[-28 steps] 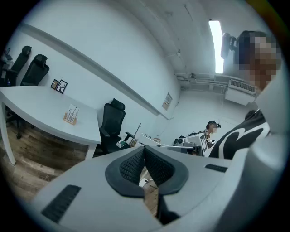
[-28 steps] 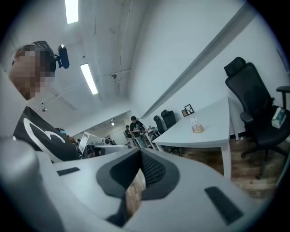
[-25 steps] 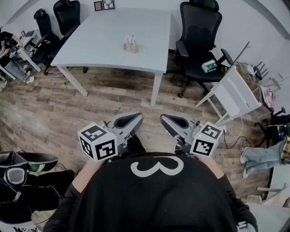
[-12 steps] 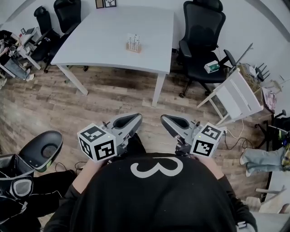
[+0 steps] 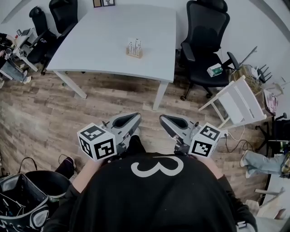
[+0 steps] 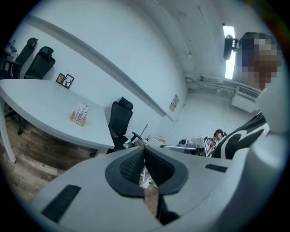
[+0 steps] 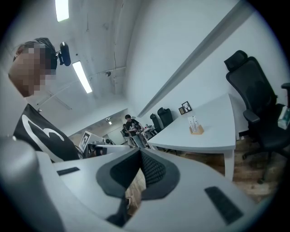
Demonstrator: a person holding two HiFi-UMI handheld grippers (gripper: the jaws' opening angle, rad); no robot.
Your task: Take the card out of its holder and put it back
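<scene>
A small wooden card holder (image 5: 133, 51) with white cards upright in it stands on the white table (image 5: 99, 41), far ahead of me. It also shows in the left gripper view as the holder (image 6: 79, 115) and in the right gripper view as the holder (image 7: 195, 127). My left gripper (image 5: 134, 118) and right gripper (image 5: 163, 120) are held close to my chest, above the wooden floor, well short of the table. Both are shut with nothing between the jaws. Seen from their own cameras, the left gripper (image 6: 144, 150) and right gripper (image 7: 140, 154) have their pads pressed together.
Black office chairs stand at the table's right (image 5: 204, 41) and far left (image 5: 63, 13). A white folding rack (image 5: 238, 102) leans at the right. A dark open bag (image 5: 27, 199) lies on the floor at lower left. Two small picture frames (image 5: 103, 3) stand at the table's far edge.
The view has shifted slightly, and the table sits a little lower and nearer. At lower left the dark bag's lid has closed down. Both grippers stay shut in the same place.
</scene>
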